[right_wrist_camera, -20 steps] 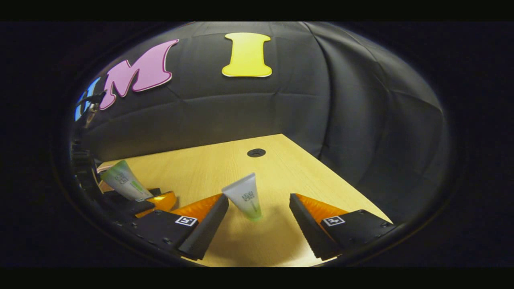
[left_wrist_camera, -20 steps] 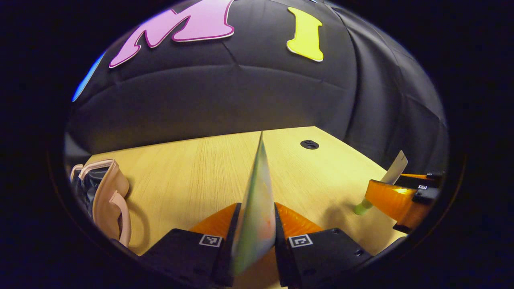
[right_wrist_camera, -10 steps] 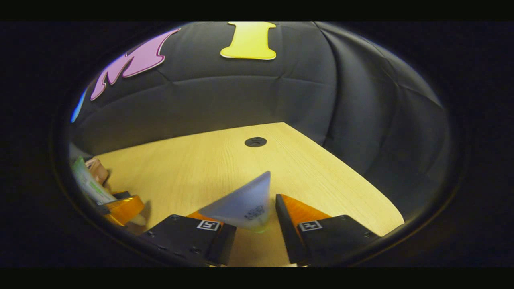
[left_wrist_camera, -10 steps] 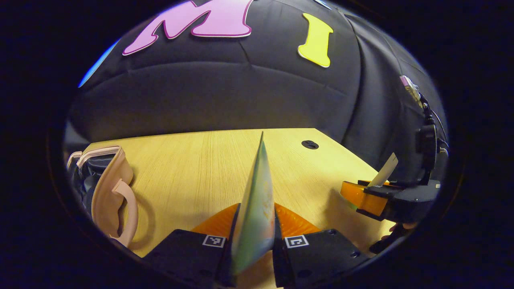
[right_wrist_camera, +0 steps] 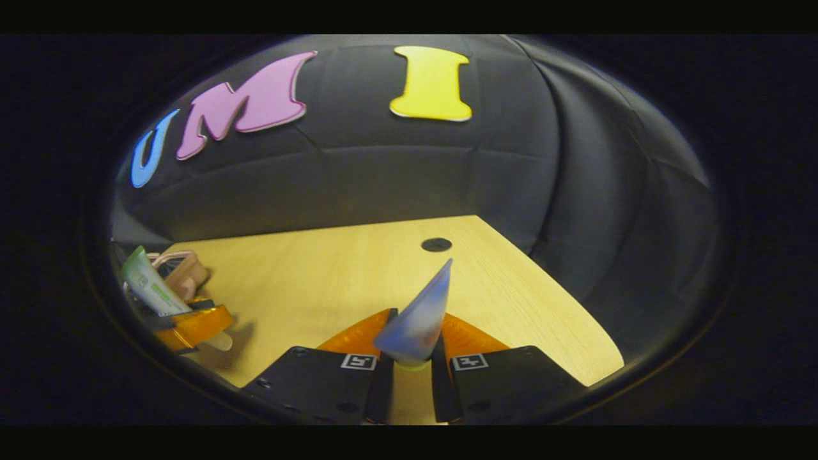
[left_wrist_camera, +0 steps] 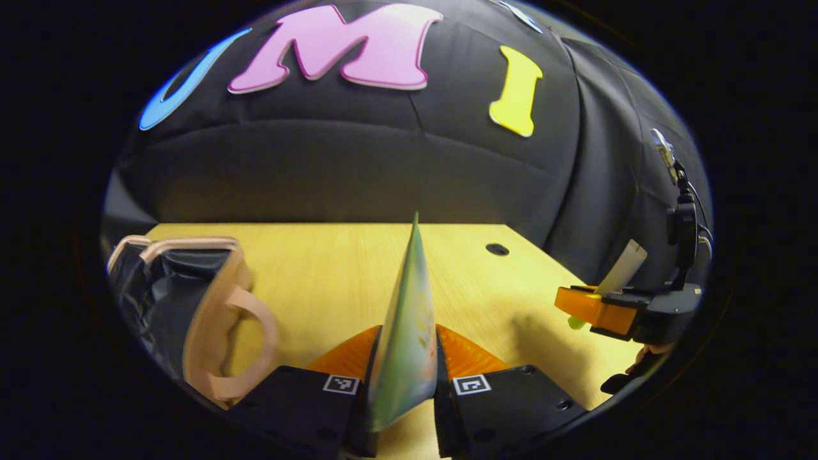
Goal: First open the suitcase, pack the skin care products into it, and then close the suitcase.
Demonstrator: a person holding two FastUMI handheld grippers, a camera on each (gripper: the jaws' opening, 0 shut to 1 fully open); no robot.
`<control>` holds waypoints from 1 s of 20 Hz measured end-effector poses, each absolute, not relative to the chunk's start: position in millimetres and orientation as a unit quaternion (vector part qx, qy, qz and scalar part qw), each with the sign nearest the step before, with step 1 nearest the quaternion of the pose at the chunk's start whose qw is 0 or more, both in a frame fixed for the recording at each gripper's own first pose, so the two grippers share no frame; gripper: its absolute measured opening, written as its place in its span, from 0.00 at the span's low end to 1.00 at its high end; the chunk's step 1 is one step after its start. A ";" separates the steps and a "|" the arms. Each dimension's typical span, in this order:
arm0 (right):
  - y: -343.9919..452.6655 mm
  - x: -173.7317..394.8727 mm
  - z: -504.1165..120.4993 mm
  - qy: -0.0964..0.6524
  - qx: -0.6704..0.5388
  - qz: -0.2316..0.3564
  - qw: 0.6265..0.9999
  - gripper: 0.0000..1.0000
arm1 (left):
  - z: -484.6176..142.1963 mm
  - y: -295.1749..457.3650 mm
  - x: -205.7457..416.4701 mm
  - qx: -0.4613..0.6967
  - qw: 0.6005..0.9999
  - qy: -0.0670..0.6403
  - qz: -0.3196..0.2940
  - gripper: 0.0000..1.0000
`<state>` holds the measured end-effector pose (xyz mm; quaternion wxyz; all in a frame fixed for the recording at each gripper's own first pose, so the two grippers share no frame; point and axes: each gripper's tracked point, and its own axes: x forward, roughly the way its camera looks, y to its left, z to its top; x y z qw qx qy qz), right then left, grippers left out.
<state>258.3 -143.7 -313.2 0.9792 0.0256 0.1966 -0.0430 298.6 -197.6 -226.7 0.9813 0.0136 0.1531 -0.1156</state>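
In the left gripper view my left gripper (left_wrist_camera: 404, 383) is shut on a green skin care tube (left_wrist_camera: 407, 332), seen edge-on and pointing away over the wooden table (left_wrist_camera: 319, 275). The pink suitcase (left_wrist_camera: 192, 300) lies open at the left, dark lining showing, its handle (left_wrist_camera: 246, 345) toward me. At the far right the right gripper (left_wrist_camera: 597, 310) holds a white tube (left_wrist_camera: 623, 268). In the right gripper view my right gripper (right_wrist_camera: 409, 370) is shut on that white tube (right_wrist_camera: 418, 313), lifted above the table. The left gripper (right_wrist_camera: 192, 322) with the green tube (right_wrist_camera: 147, 284) is at the far left, the suitcase (right_wrist_camera: 185, 271) behind it.
A round cable grommet (right_wrist_camera: 436, 244) sits near the table's far right corner, also in the left gripper view as the grommet (left_wrist_camera: 496, 249). The black cloth wall bounds the table at the back and right. Part of a hand (left_wrist_camera: 642, 358) holds the right gripper.
My right gripper closed on the white tube, which tipped from upright to edge-on between the fingers. My left gripper with the green tube moved left, bringing the suitcase closer.
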 end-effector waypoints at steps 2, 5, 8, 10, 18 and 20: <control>-106.6 242.6 -289.8 0.190 0.026 -0.004 0.981 0.34 | -187.3 -157.4 280.6 0.011 0.986 0.135 -0.096 0.39; -42.0 216.9 -268.5 0.190 0.039 0.056 0.979 0.22 | -154.0 -65.2 263.4 0.009 0.989 0.144 -0.036 0.38; 12.7 204.6 -257.4 0.190 0.036 0.108 0.975 0.28 | -167.4 30.9 262.1 0.024 0.978 0.208 0.014 0.38; 47.6 195.1 -253.1 0.195 0.039 0.140 0.970 0.27 | -198.5 71.9 265.2 0.022 0.957 0.289 0.013 0.38; 96.2 184.7 -231.5 0.211 0.059 0.211 0.953 0.21 | -276.2 122.9 274.6 0.081 0.867 0.491 0.033 0.40; 96.0 186.8 -226.2 0.217 0.066 0.214 0.950 0.27 | -276.2 128.8 276.8 0.072 0.865 0.492 0.062 0.42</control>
